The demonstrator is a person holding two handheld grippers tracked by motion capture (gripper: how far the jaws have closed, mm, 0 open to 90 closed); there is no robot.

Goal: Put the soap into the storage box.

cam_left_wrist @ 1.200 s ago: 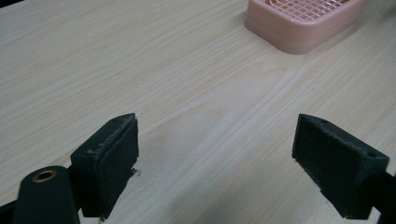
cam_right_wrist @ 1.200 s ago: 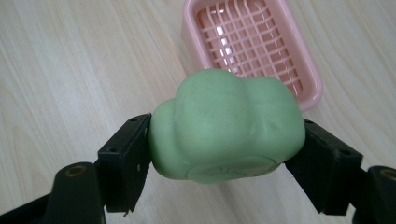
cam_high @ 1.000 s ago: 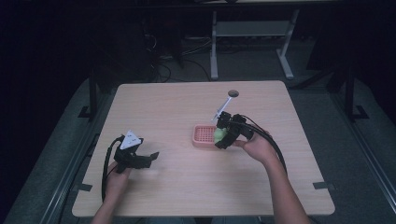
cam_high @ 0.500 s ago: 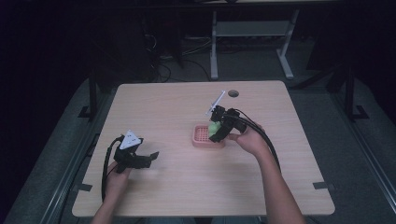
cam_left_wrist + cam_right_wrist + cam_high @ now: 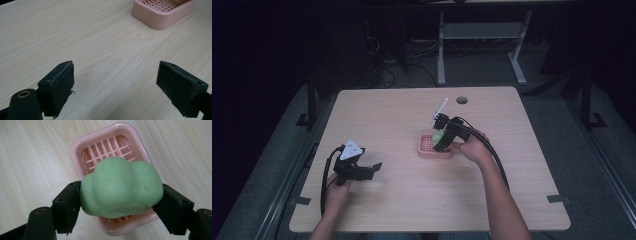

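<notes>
The right gripper (image 5: 120, 202) pinches a soap (image 5: 121, 187) between its two black jaws: a matte, pale green lump with rounded lobes and a smooth, slightly dimpled skin. It hangs just above a dish (image 5: 77, 147), a glossy pink plastic tray with rounded corners and a slatted grid floor; whether soap and dish touch cannot be told. In the high view the dish (image 5: 428, 150) sits near the middle of the desk (image 5: 387, 110), a pale wood-grain top with a round hole near its far edge. The left gripper (image 5: 120, 82), jaws spread wide with nothing between them, hovers low over bare desk near the left edge.
</notes>
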